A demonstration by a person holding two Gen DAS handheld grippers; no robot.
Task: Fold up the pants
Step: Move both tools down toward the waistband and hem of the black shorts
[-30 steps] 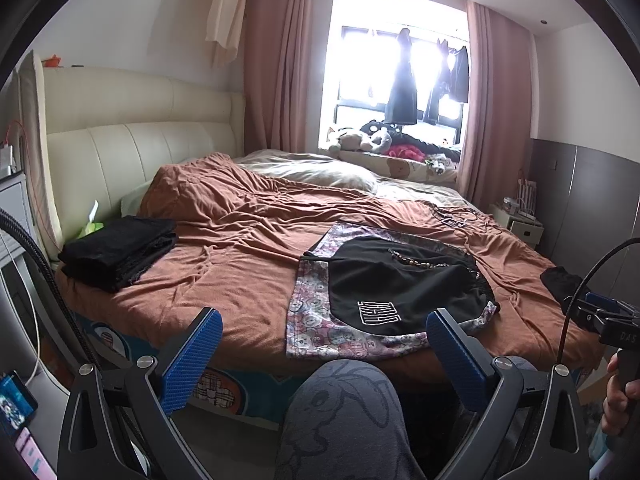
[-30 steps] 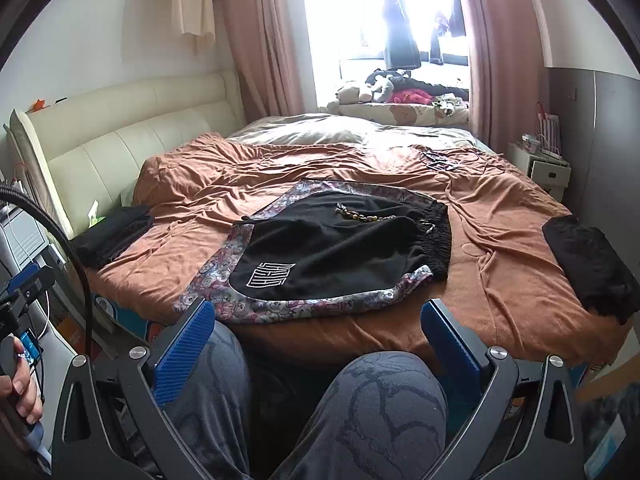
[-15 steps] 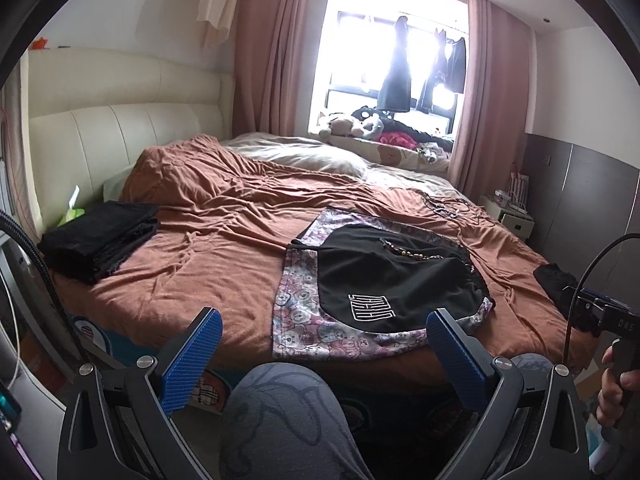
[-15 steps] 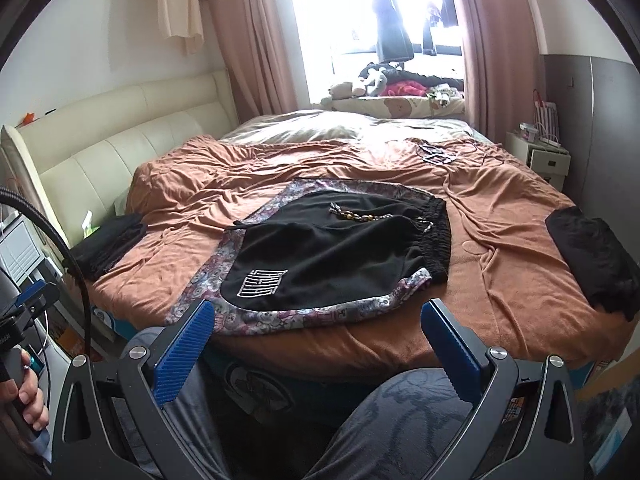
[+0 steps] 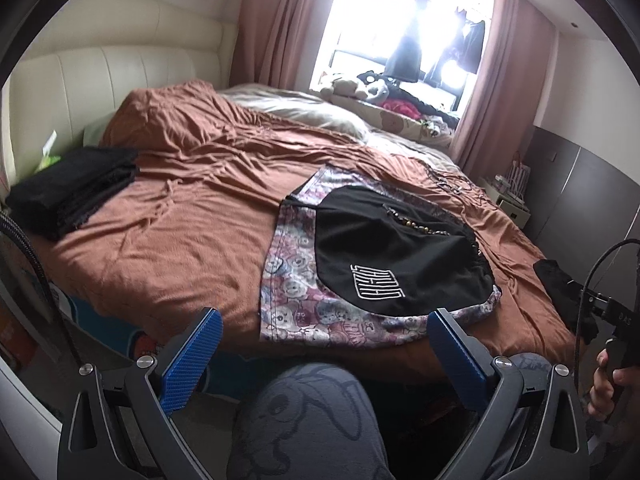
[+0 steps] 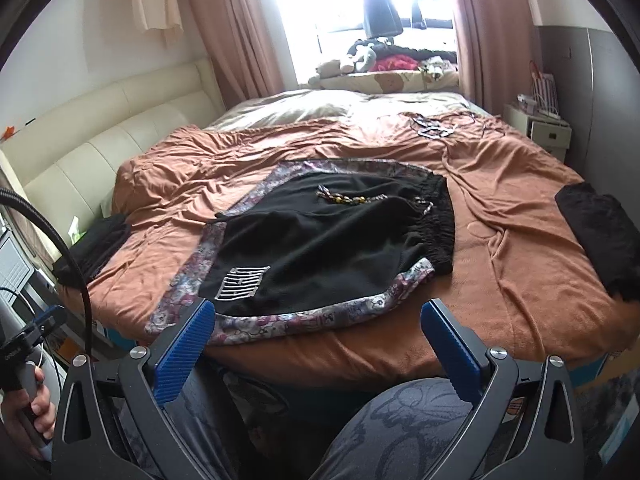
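At the lower edge of both wrist views, the left gripper (image 5: 320, 344) and right gripper (image 6: 318, 336) are held level, fingers spread wide and empty, short of the black pants (image 6: 320, 236) laid flat mid-frame on the bed (image 6: 520, 264).

The pants (image 5: 392, 264) (image 6: 320, 236) lie flat on the near part of the bed's rust-brown cover, close to its front edge. They are black shorts with a wide cartoon-print border in purple and pink, a white square logo near the hem, and a gathered elastic waistband (towards the right side). A beaded cord lies across the black fabric.
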